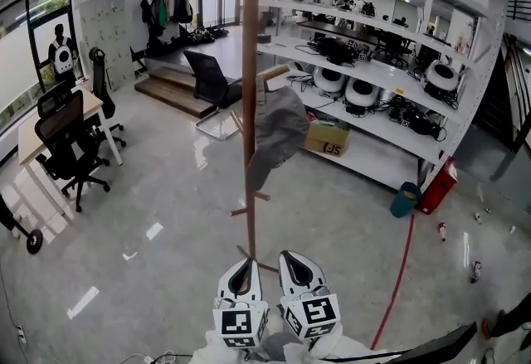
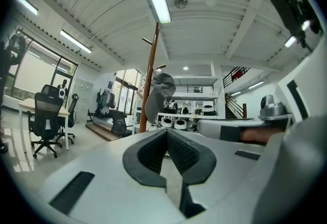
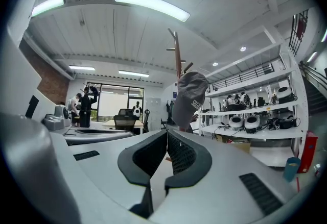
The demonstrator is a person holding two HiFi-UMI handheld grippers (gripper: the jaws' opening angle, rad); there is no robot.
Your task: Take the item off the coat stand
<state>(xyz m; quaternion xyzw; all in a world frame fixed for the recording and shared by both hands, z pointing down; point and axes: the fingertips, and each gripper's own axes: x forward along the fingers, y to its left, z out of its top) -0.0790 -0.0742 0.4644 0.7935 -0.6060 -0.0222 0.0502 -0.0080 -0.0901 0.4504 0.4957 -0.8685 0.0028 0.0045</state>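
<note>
Two hand-held grippers, both closed and empty, sit below a wooden coat stand (image 1: 250,105) with a grey cap (image 1: 278,134) hanging on it.
At the left of the head view, a black office chair (image 1: 70,143) stands by a pale desk (image 1: 31,138). In the centre, the coat stand's pole runs from the top edge down to the floor. The cap hangs on the pole's right side, mid-frame. At bottom centre, the left gripper (image 1: 242,271) and, just right of it, the right gripper (image 1: 299,269) each have their jaws pressed together on nothing, well apart from the cap. White shelving (image 1: 390,76) fills the upper right.
</note>
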